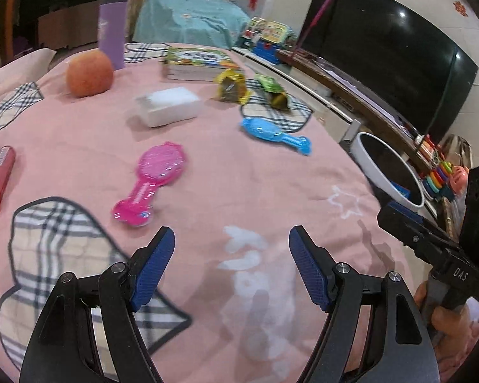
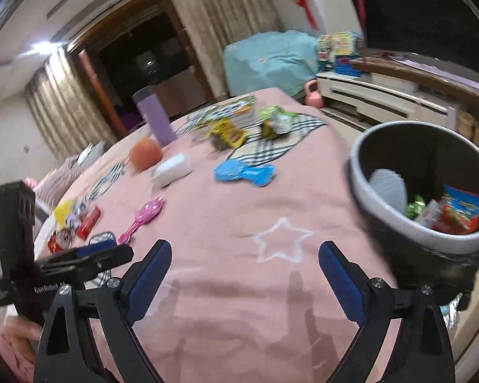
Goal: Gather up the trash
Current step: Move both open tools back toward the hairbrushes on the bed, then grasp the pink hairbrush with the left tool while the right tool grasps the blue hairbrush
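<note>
With both grippers, left gripper (image 1: 231, 265) and right gripper (image 2: 244, 282), spread empty, the yellow snack wrapper (image 1: 230, 87) beyond the blue hairbrush (image 1: 273, 134) likely handles light and crinkly; pinch a crumpled edge.

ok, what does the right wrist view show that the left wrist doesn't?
Only the right wrist view: the trash bin's contents, wrappers and a white piece, plus a pink kettlebell on the floor. Only the left wrist view: the dark TV screen and stacked toy rings. Both: pink bedspread, orange fruit, purple bottle, pink brush, blue brush, yellow wrapper and green wrapper, both open, empty claws.
</note>
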Available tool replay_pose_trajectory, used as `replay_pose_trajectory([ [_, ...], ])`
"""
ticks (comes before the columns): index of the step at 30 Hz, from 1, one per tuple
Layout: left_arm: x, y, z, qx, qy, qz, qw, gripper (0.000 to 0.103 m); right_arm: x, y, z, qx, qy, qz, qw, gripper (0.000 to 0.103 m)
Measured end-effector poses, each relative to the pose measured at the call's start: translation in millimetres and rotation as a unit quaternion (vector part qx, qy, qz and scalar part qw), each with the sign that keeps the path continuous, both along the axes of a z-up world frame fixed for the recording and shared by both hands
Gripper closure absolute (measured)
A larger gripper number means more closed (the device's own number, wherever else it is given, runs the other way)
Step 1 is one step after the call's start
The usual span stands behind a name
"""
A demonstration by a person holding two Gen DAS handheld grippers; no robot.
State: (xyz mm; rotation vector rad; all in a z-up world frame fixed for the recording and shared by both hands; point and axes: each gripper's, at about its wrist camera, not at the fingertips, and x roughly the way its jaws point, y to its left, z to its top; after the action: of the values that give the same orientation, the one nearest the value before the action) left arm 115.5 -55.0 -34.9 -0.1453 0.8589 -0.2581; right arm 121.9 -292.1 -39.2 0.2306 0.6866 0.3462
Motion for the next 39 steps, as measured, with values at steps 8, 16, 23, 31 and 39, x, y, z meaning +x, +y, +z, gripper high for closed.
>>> replay_pose_trajectory([
  [8,-4.6,26.9,-9.9,0.005,0.009,0.027,0.9996,0.027,15.9,22.0,-5.7,-0.016,0.009,0.022,1.000,0.008],
  [16,5.9,49.7,-15.4,0.013,0.017,0.056,0.9982,0.027,35.0,34.1,-9.7,-0.032,0.015,0.025,0.999,0.008],
  [23,21.9,54.7,-24.3,0.034,0.025,0.055,0.9976,0.027,51.8,45.0,-9.4,-0.071,0.003,0.041,0.997,0.008],
  [31,46.6,48.4,-33.7,0.064,0.032,0.047,0.9963,0.028,86.7,51.4,-8.4,-0.106,-0.002,0.055,0.993,0.008],
  [39,57.2,35.3,-35.8,0.090,0.029,0.021,0.9953,0.042,137.8,67.5,-16.8,-0.173,0.019,0.086,0.981,0.010],
])
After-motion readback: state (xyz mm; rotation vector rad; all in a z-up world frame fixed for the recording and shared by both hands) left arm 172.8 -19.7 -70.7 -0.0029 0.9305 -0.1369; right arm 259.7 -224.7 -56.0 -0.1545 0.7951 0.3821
